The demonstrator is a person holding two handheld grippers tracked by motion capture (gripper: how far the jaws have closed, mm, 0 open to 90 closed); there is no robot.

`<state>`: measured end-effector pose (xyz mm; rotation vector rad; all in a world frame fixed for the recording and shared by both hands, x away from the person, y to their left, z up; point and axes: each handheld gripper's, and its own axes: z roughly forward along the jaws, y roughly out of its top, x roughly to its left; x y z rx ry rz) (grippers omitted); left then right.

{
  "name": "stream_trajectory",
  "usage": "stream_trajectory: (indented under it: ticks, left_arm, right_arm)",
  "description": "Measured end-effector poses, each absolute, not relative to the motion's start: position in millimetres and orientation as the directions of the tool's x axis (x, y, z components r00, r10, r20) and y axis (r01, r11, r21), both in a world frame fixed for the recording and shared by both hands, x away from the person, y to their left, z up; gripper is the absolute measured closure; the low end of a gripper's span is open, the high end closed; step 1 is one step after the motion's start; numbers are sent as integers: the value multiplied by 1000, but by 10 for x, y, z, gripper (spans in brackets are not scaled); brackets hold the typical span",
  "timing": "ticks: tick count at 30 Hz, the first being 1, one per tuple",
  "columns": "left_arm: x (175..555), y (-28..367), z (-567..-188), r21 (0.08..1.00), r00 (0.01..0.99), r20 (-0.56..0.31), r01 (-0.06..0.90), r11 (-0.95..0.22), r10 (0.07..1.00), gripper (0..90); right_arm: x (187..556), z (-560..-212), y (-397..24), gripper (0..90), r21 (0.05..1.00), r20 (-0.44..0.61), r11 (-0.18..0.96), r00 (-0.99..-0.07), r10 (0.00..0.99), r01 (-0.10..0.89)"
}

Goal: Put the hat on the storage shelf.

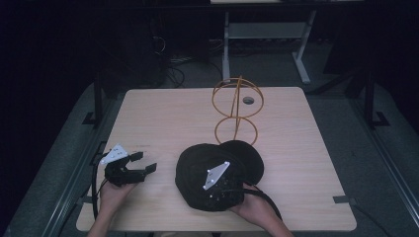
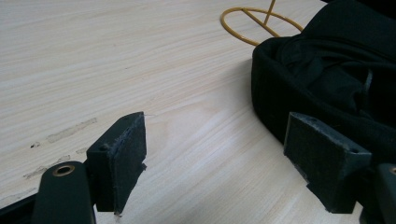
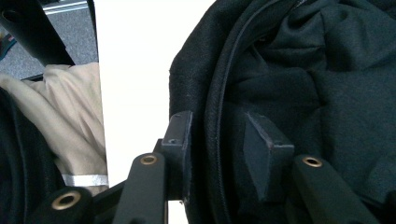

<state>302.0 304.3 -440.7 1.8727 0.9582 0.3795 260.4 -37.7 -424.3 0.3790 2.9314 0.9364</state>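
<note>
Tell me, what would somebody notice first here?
Probably the black cap lying upside down at the near middle of the table, with the right gripper straddling its rim. Just behind it stands a yellow wire stand, and the left gripper waits open nearby.

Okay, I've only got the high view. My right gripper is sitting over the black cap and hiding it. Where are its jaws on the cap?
Observer: The right gripper has one jaw outside and one inside the cap, with the rim between them. A gap shows at the inner pad, so it doesn't look pinched.
Operator: Which way up is the cap?
Observer: Opening up. The right gripper view looks into its crumpled lining.
Operator: And the left gripper, is anything in it?
Observer: No. The left gripper is wide open with bare table between its jaws, and the cap's side wall is just past one jaw.
</note>
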Motion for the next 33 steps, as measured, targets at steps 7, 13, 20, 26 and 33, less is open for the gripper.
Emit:
stream_trajectory:
  ticks: [7,13,20,26,33]
  left_arm:
    - [3012,3033,-4403,865,644,-142,449,-222,752,213]
    - [3018,3029,-4408,863,648,-143,452,-225,748,214]
    - [3020,3023,-4414,861,649,-141,453,-230,748,214]
    - [3021,3009,-4420,861,649,-143,454,-230,747,215]
    - [3016,3015,-4411,864,653,-151,452,-221,742,215]
  right_arm:
    - [2581,-4298,-341,724,567,33,798,-974,226,205]
    - [2552,-4309,-318,770,561,14,806,-975,221,190]
    - [2541,-4273,-340,787,570,10,800,-975,224,189]
    - [2525,-4206,-382,786,586,-2,789,-974,228,184]
    - [2524,-4099,-451,784,620,3,762,-972,236,187]
